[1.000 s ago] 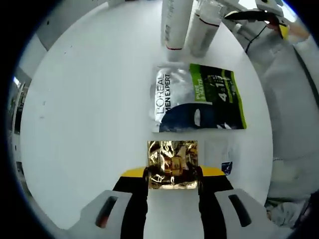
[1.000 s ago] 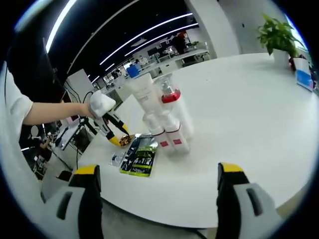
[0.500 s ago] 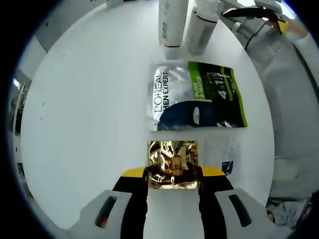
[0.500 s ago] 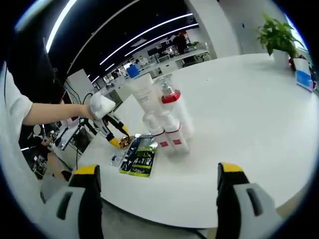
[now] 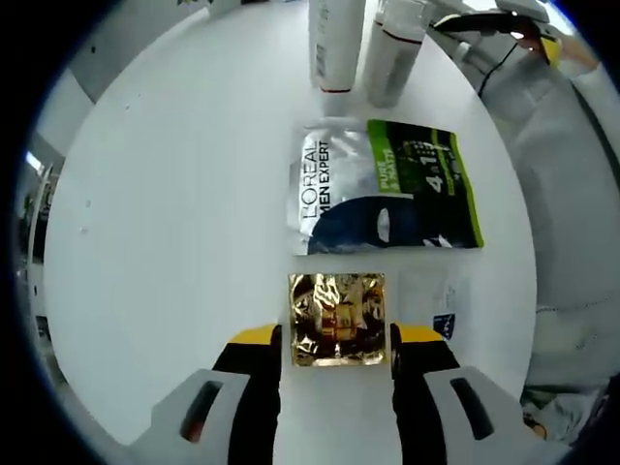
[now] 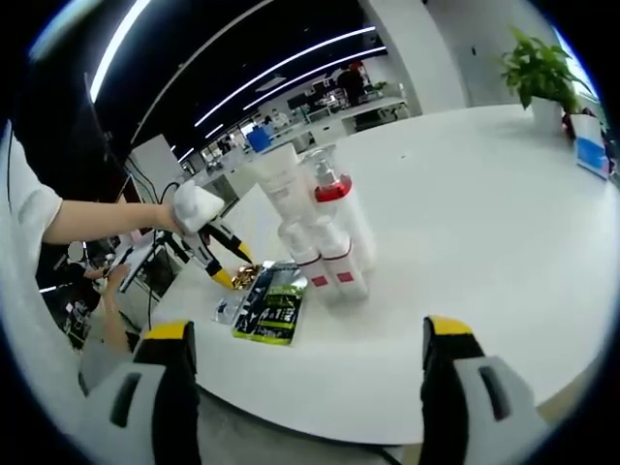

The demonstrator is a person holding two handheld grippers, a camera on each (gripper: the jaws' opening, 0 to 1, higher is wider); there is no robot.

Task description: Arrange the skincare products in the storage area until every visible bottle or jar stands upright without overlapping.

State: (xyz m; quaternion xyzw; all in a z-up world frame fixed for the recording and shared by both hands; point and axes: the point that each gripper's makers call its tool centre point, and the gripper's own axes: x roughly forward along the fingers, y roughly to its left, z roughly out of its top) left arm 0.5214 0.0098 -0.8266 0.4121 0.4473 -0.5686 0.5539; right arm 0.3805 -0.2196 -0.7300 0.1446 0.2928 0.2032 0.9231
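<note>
Left tongs (image 5: 334,351) are sitting low over the white table (image 5: 174,194), their two jaws standing just beside the near corners of a gold foil sachet (image 5: 337,318) that is lying flat between them; whether they are pinching it or only bracketing it is hard to tell, since a thin gap seems to be showing on each side. Just beyond the sachet a L'Oreal Men Expert packet (image 5: 383,189) in silver, dark blue and green is lying flat on the table. To the right of the sachet a small clear sachet (image 5: 436,305) with a blue mark is lying flat too. Farther off, two white bottles with red bands (image 5: 363,44) are standing close together.

Right tongs (image 6: 305,387) are hanging wide apart with nothing between the jaws, well back from the table edge. In the right gripper view the cluster of white bottles (image 6: 320,228) is standing upright near the middle of the table, a red-collared pump bottle (image 6: 334,194) among them, with the green packet (image 6: 274,302) lying just to their left. A potted plant (image 6: 542,68) is sitting at the far right
</note>
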